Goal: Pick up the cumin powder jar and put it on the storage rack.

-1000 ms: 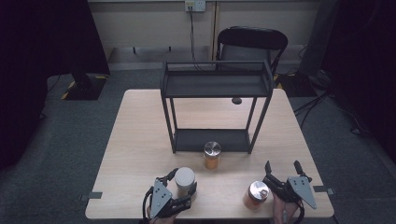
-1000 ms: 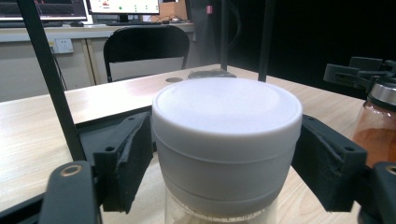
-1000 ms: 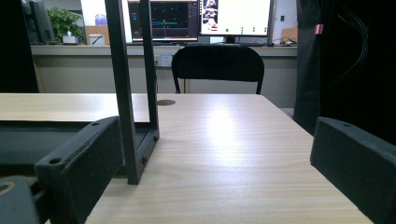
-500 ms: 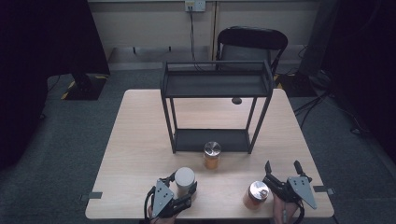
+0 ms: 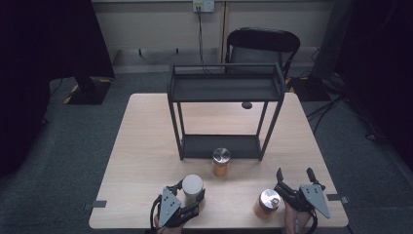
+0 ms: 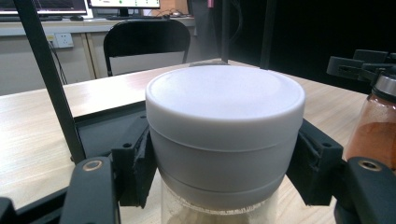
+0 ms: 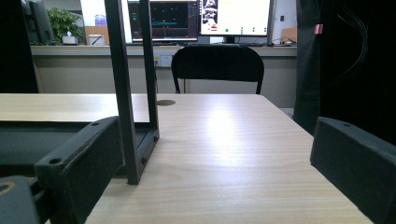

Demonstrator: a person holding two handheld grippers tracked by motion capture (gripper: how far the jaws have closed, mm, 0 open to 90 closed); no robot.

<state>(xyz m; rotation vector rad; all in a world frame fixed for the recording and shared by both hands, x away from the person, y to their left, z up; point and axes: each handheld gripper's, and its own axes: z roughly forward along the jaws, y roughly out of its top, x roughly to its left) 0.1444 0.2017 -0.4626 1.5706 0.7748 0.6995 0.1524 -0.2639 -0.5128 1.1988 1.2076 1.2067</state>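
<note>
A glass jar with a white lid point(image 5: 192, 185) stands near the table's front edge. My left gripper point(image 5: 191, 191) is shut on it, and its jaws have just been closing. In the left gripper view the black pads point(image 6: 140, 158) press both sides of the white lid point(image 6: 224, 112). An orange-filled jar with a metal lid point(image 5: 267, 202) stands at the front right. My right gripper point(image 5: 294, 171) is just right of it, open. In the right gripper view nothing is between its jaws point(image 7: 219, 163).
A black two-level rack point(image 5: 226, 87) stands mid-table, and one of its legs point(image 7: 123, 93) rises close to the right gripper. A second orange jar with a metal lid point(image 5: 221, 161) sits at the rack's front edge. A black chair point(image 5: 263, 44) stands behind the table.
The left gripper's jaws have drawn in onto the white-lidded jar. Both hands and all the jars have stayed where they were.
</note>
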